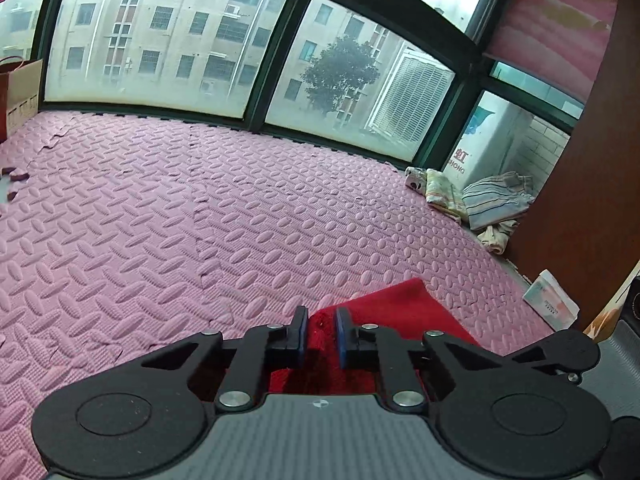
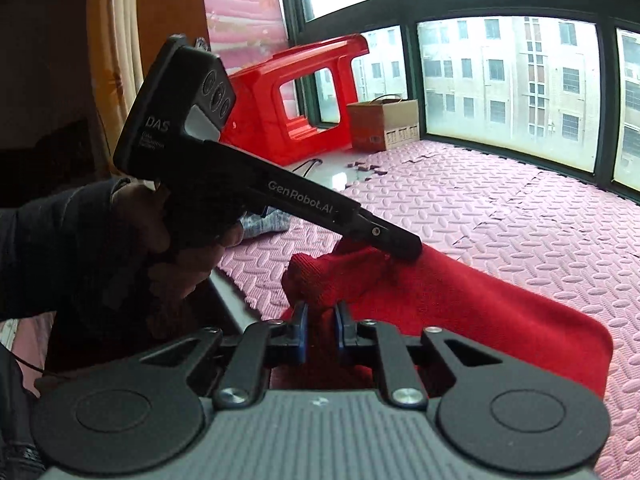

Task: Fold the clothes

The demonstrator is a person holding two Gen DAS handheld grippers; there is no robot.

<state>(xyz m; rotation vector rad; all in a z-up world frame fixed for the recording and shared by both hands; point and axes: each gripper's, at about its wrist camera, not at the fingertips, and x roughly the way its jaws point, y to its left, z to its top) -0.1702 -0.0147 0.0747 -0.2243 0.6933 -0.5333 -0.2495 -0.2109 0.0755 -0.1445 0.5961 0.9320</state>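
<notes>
A red garment [image 1: 394, 306] lies on the pink foam mat [image 1: 200, 200]. In the left wrist view my left gripper [image 1: 320, 316] is shut on a bunched edge of it, with red cloth pinched between the blue pads. In the right wrist view my right gripper [image 2: 320, 312] is likewise shut on a raised fold of the red garment [image 2: 480, 304], whose rest spreads flat to the right. A hand [image 2: 180, 248] holds the left gripper [image 2: 402, 249] just ahead, its tip pressed into the same cloth a short way beyond my right one.
Folded striped clothes [image 1: 496, 200] lie by the wooden cabinet [image 1: 580, 160], with a white packet [image 1: 550, 300] nearer. A red plastic stool [image 2: 296, 96] and a cardboard box [image 2: 384, 124] stand by the window. A grey cloth [image 2: 264, 224] lies near the mat's left edge.
</notes>
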